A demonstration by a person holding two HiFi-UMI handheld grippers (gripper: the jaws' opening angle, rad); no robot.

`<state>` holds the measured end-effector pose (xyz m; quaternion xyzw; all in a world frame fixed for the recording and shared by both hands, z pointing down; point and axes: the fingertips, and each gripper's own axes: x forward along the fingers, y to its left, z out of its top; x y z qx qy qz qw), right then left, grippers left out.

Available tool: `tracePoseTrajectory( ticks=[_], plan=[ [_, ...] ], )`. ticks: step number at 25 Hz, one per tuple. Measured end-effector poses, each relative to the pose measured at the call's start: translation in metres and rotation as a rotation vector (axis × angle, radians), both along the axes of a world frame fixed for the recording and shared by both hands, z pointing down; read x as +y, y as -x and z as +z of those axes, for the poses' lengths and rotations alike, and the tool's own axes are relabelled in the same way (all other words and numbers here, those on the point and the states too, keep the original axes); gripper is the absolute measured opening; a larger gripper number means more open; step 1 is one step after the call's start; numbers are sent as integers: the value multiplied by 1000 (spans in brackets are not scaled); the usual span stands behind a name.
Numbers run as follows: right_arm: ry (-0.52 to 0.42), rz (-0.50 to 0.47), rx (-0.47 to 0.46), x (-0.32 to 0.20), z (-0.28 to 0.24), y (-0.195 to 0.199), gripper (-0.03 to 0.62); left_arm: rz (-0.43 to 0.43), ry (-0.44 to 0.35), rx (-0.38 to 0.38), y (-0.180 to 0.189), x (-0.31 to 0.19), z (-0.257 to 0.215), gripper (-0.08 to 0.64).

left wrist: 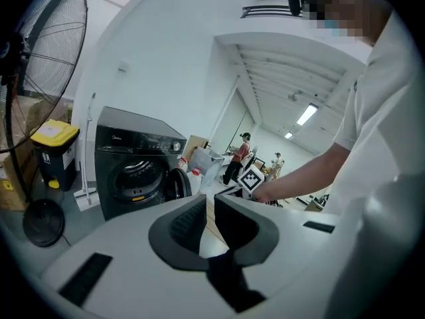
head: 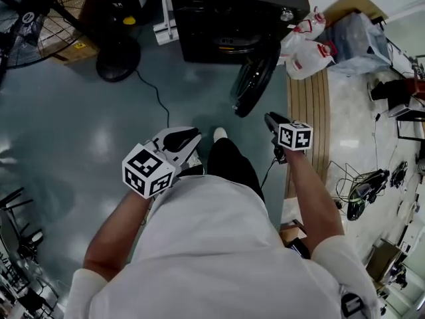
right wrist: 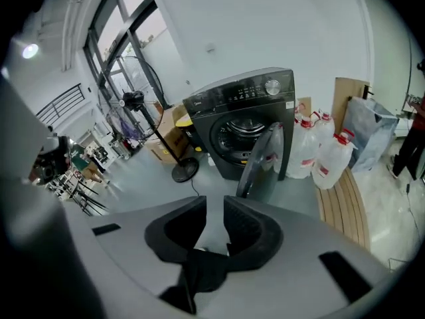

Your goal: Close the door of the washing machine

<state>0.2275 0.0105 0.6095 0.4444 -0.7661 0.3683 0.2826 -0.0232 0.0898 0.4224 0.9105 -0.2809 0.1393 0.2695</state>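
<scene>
The dark washing machine (head: 232, 18) stands ahead of me, with its round door (head: 255, 78) swung open toward me on its right side. Both grippers hang in the air well short of it. My left gripper (head: 192, 135) is over the floor in front of my body, its jaws a narrow gap apart with nothing between them. My right gripper (head: 270, 119) is nearer the door's edge, jaws also slightly apart and empty. In the left gripper view the machine (left wrist: 133, 165) and door (left wrist: 176, 183) lie beyond the gripper (left wrist: 209, 208). In the right gripper view the door (right wrist: 262, 158) stands edge-on past the gripper (right wrist: 214, 208).
A standing fan (head: 30, 18) with a round base (head: 118, 60) and a floor cable (head: 156, 98) sit left of the machine. Water jugs (head: 309, 55) and a wooden pallet (head: 309, 125) are on its right. People (left wrist: 240, 153) stand far behind.
</scene>
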Motion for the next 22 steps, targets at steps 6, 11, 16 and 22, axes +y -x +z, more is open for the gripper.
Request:
tracePoseTrajectory(
  ticks=[6,11,16,22],
  plan=[
    [40,65,25,-43,27,-16,91,-26,-8,-17,21,-40,2,29],
    [86,106,21,-75,49,-25,92,-67,3,-36,41,-77,2,28],
    [136,116,-9,-99,67,-25,102,-81,35,-67,52,-114,8,21],
    [187,156,-34,-130,84,-29,115,-55,72,-71,40,-152,15,18]
  ],
)
